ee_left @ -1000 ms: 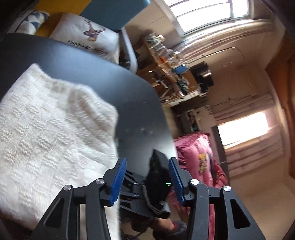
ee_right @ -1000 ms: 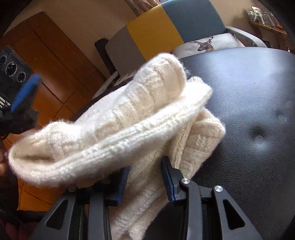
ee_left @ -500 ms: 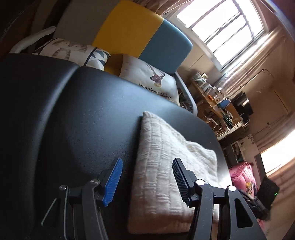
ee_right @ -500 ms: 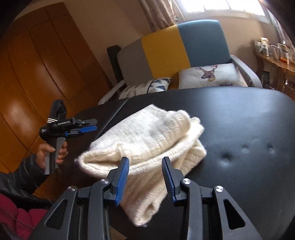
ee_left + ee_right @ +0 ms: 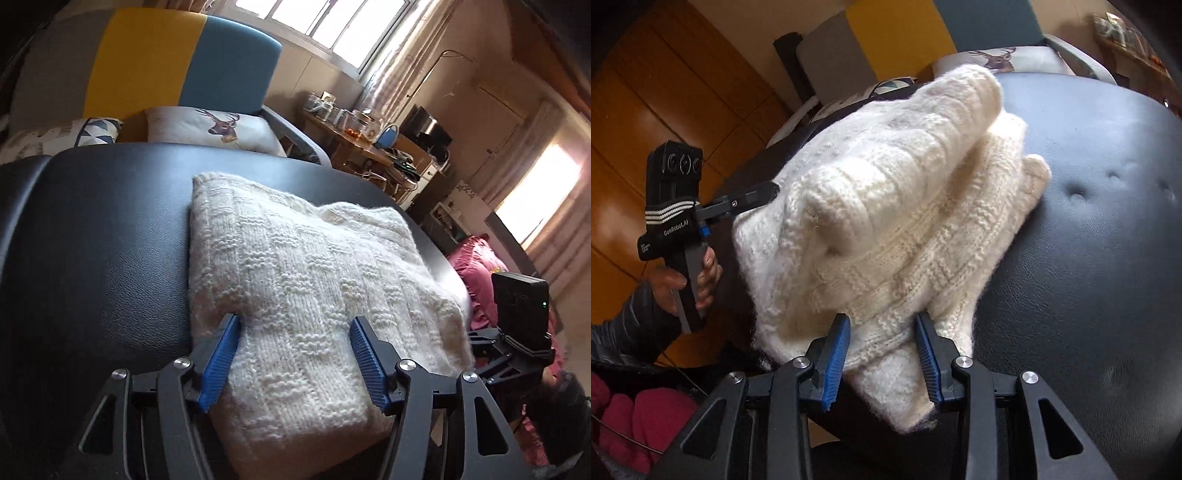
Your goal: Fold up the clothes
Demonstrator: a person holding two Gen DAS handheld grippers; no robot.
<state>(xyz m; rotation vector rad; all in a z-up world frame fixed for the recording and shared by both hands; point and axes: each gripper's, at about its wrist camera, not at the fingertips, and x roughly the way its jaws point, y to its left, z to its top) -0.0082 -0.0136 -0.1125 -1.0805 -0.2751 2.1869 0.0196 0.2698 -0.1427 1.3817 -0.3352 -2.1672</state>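
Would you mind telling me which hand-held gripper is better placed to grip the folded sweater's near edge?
Probably the left hand-held gripper: it straddles the sweater at its flat edge.

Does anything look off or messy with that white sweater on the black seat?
Slightly. The cream knitted sweater is folded, but its layers are uneven: a thick rolled part bulges on top and a lower corner overhangs the near edge of the black cushion. Nothing looks torn or spilled.

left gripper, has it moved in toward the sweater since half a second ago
Yes. The left gripper has closed in on the sweater, its fingers now straddling the near edge on the black seat.
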